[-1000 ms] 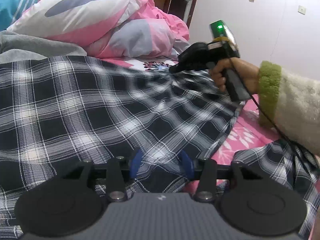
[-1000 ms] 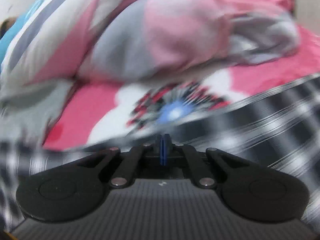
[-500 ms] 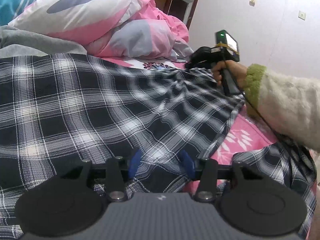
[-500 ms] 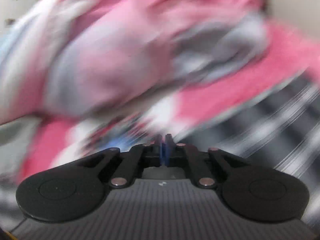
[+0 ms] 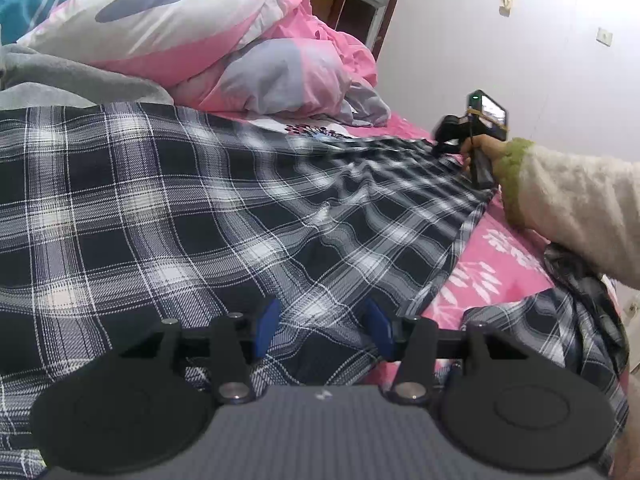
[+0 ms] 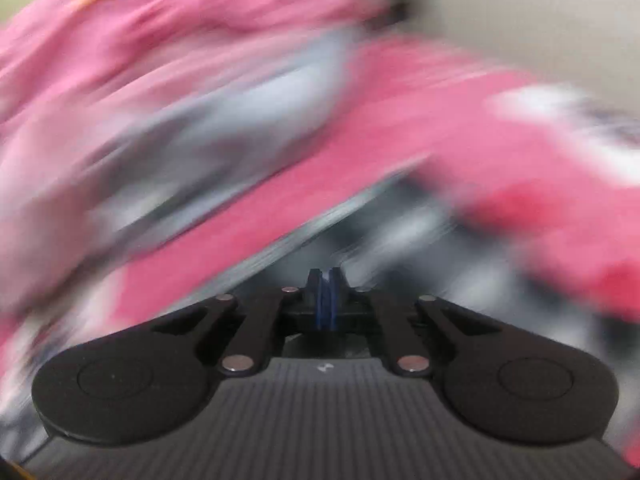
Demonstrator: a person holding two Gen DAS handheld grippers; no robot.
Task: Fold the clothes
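A black-and-white plaid garment [image 5: 200, 208] lies spread over the pink bed. My left gripper [image 5: 323, 328] is low over its near edge and open, its blue pads [image 5: 267, 326] apart with cloth beneath them. At the garment's far right corner my right gripper [image 5: 442, 142] pulls the cloth taut, with creases fanning out from it. In the right wrist view, heavy motion blur smears everything, but the right gripper [image 6: 326, 280] has its blue pads pressed together on a pale sliver of fabric, with blurred plaid [image 6: 380, 232] just ahead. A hand [image 5: 480, 152] in a cream sleeve [image 5: 568, 200] holds that gripper.
A heaped pink and grey duvet [image 5: 260, 60] and a grey blanket [image 5: 60, 80] fill the back of the bed. Bare pink sheet [image 5: 500, 264] shows at the right, with another bunched plaid part [image 5: 560, 328] beside it. Behind stand a white wall [image 5: 520, 40] and a doorway [image 5: 360, 12].
My right gripper has carried the garment's corner farther away and to the right, stretching the cloth flatter. The right wrist view has swung and blurred more. The left gripper has stayed put.
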